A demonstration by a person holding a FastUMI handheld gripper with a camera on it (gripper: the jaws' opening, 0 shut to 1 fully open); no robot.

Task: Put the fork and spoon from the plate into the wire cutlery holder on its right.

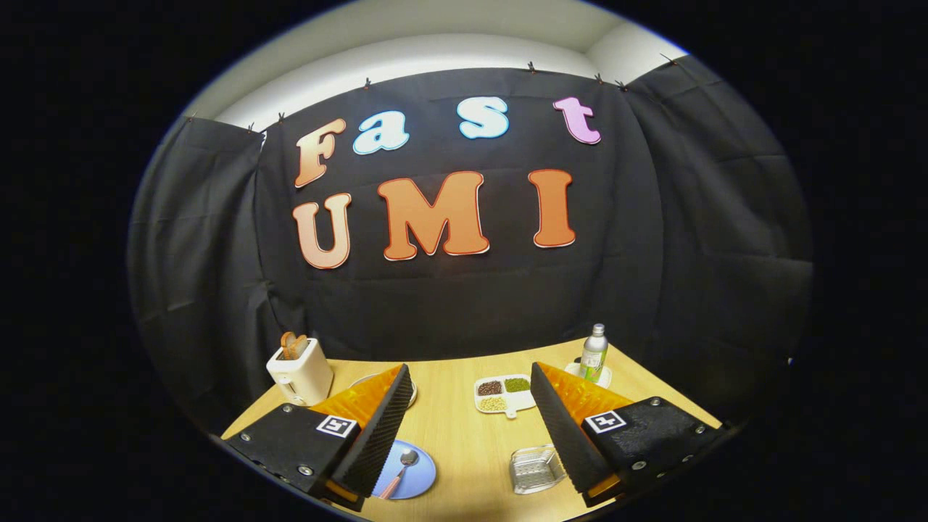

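Our gripper [471, 428] gapes wide; the spoon [401, 470] on the blue plate [420, 475] lies beside its left finger, handle toward us.

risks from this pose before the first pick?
1. The tongs are open and above the table, holding nothing; the spoon on the blue plate sits beside the left finger, partly hidden, so a descent could miss it.
2. The wire cutlery holder is close by the right finger and could get knocked.
3. The fork isn't identifiable here.
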